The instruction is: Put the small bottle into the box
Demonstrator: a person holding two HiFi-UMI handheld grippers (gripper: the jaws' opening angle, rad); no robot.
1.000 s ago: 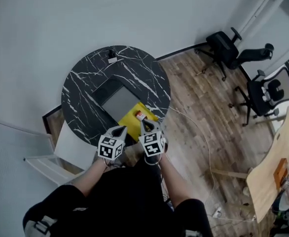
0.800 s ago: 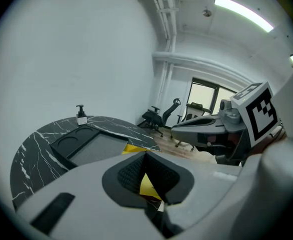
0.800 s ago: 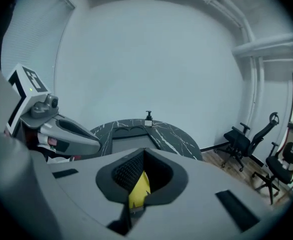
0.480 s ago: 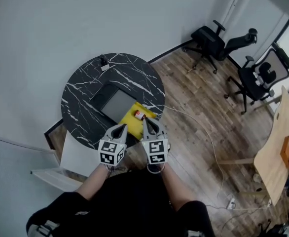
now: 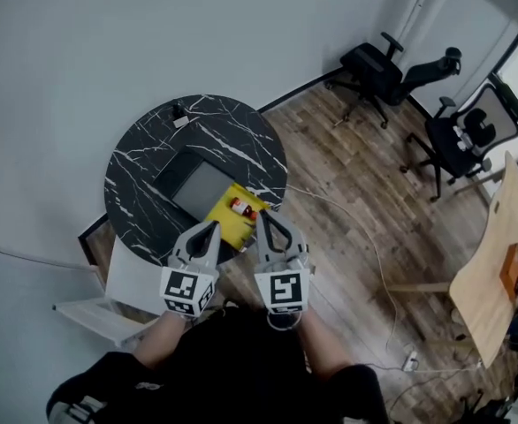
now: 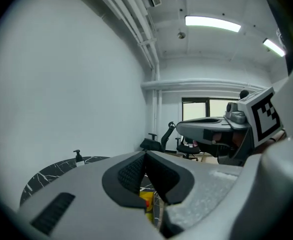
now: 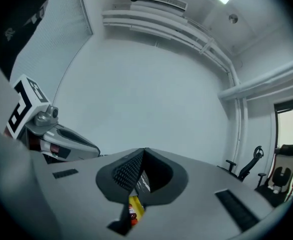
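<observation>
The small bottle, white with a red cap, lies on a yellow pad at the near edge of the round black marble table. Just behind it sits an open dark grey box. My left gripper and right gripper hover side by side at the table's near edge, short of the bottle. Both are shut with nothing between the jaws. In the right gripper view the bottle and the pad show below the closed gripper. The left gripper shows closed pads too.
A small pump bottle stands at the table's far edge. Black office chairs are on the wood floor at the right, with a wooden tabletop beyond. A white frame stands left of me. A cable crosses the floor.
Both grippers have drawn back slightly from the yellow pad, so the bottle now lies uncovered ahead of the right jaws. Both stay shut. The head view has shifted.
</observation>
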